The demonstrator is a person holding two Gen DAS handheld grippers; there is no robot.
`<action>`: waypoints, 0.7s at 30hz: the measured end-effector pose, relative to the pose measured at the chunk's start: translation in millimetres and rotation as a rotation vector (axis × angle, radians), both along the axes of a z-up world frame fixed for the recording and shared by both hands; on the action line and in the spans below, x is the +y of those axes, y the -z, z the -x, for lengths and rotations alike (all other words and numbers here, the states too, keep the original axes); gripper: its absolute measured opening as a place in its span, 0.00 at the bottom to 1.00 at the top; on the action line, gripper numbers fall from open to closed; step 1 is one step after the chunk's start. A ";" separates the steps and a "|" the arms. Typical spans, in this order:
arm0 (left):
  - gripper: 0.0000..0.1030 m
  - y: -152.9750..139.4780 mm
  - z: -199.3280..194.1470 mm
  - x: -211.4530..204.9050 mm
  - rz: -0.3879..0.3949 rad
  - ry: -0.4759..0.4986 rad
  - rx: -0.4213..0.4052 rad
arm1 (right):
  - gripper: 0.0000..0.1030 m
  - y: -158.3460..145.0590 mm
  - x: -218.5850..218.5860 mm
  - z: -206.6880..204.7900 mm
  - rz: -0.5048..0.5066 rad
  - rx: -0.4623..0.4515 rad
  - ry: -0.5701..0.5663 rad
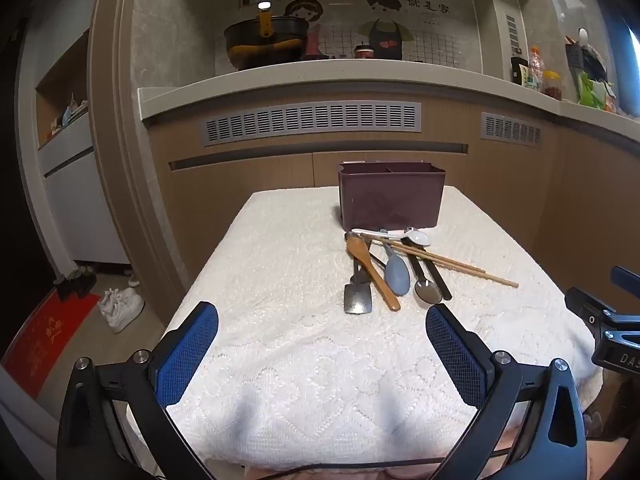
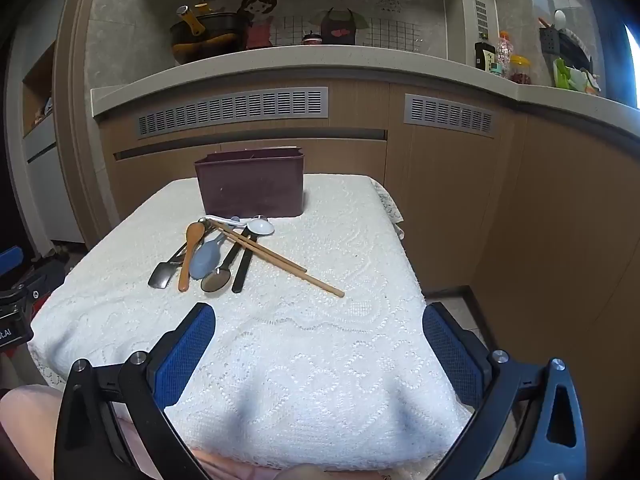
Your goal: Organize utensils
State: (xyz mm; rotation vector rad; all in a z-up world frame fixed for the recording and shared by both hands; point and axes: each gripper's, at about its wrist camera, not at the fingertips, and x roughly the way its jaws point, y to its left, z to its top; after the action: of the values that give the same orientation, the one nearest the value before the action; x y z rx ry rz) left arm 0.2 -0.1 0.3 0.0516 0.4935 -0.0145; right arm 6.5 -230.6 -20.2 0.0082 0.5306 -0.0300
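Note:
A dark purple utensil holder (image 1: 391, 195) (image 2: 251, 185) with a divider stands at the far side of the white lace-covered table (image 1: 300, 352) (image 2: 320, 352). In front of it lies a pile of utensils: a wooden spoon (image 1: 370, 270) (image 2: 189, 254), a blue-grey spoon (image 1: 397, 273) (image 2: 205, 261), a metal spoon (image 1: 427, 291) (image 2: 216, 279), a white spoon (image 1: 414, 236) (image 2: 260, 226), wooden chopsticks (image 1: 452, 264) (image 2: 280, 262), a black-handled utensil (image 2: 242, 266) and a small metal spatula (image 1: 357, 298) (image 2: 162, 274). My left gripper (image 1: 322, 316) and right gripper (image 2: 319, 316) are open and empty, short of the pile.
Wooden kitchen cabinets and a counter (image 1: 320, 72) rise behind the table, with a pot (image 1: 266, 42) and jars on top. The right gripper's body shows at the right edge of the left wrist view (image 1: 612, 328). Shoes (image 1: 120, 306) and a red mat lie on the floor at left.

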 end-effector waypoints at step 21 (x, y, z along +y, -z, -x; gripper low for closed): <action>1.00 14.2 -4.1 0.3 0.000 0.003 0.011 | 1.00 2.0 3.7 -1.6 0.012 -0.003 -0.005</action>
State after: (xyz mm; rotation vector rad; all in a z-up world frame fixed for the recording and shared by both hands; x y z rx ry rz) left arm 4.3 0.2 -13.9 0.0520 0.5044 -0.0175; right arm 8.1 -226.9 -22.2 -0.0047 0.5270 -0.0282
